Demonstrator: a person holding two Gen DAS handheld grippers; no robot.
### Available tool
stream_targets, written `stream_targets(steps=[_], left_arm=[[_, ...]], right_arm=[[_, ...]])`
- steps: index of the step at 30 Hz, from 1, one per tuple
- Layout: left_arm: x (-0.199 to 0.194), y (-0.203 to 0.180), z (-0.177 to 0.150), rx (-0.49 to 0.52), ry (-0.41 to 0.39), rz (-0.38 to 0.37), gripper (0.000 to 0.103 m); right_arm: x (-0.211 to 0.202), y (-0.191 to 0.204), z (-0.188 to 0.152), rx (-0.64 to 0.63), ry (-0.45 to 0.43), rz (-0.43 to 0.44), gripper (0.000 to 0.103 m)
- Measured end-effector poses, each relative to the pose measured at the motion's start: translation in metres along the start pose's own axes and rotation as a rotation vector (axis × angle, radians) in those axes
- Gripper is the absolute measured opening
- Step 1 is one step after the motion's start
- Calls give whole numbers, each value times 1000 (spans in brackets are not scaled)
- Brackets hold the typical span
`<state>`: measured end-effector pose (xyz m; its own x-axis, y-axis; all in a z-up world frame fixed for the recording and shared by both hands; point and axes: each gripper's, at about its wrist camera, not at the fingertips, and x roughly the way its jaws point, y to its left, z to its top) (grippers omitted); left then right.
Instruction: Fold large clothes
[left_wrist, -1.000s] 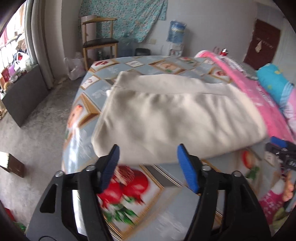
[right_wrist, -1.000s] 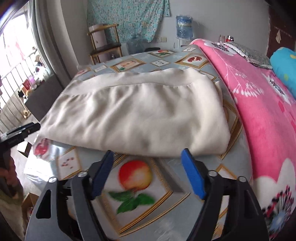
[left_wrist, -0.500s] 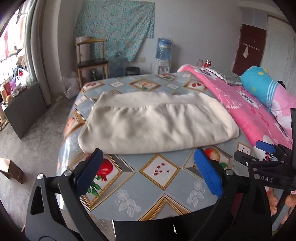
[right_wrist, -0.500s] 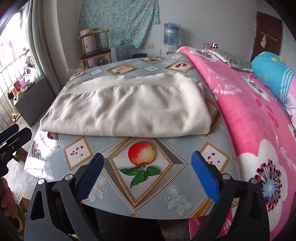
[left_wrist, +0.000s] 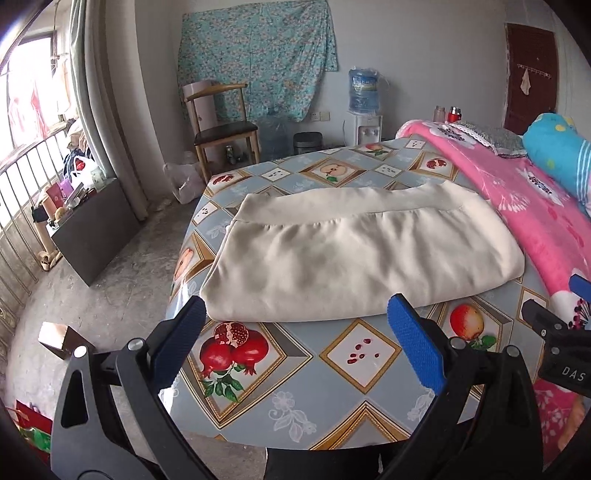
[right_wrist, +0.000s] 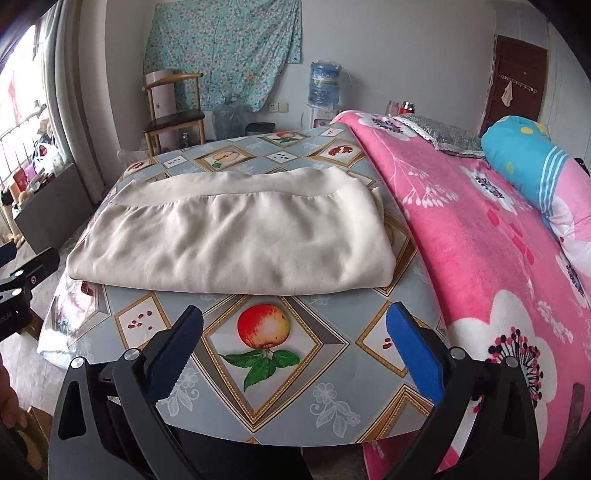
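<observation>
the cream garment (left_wrist: 354, 258) sits folded mid-table at 12 o'clock from both grippers, left gripper (left_wrist: 295, 332) and right gripper (right_wrist: 295, 332) gaping wide with nothing between them (right's just finished opening), looks soft, floppy, light, so i'd pinch the near folded edge.

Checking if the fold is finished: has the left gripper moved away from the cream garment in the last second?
Yes. The left gripper has backed off from the cream garment, its jaws opening empty over the fruit-print tablecloth.
</observation>
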<state>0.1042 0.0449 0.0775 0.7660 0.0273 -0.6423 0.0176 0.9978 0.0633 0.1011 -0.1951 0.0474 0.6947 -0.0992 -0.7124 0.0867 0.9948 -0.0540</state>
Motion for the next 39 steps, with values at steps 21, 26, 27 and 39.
stream_targets(steps=[21, 26, 27, 39], left_arm=[[38, -30, -11, -44, 144, -41, 95], [44, -36, -14, -23, 174, -32, 95], [43, -36, -15, -23, 176, -34, 95], [42, -37, -16, -22, 181, -48, 95]], right_arm=[[23, -6, 4, 12, 46, 20, 97], [22, -4, 4, -4, 47, 7, 97], [22, -3, 4, -7, 48, 5, 97], [22, -3, 4, -12, 60, -11, 97]])
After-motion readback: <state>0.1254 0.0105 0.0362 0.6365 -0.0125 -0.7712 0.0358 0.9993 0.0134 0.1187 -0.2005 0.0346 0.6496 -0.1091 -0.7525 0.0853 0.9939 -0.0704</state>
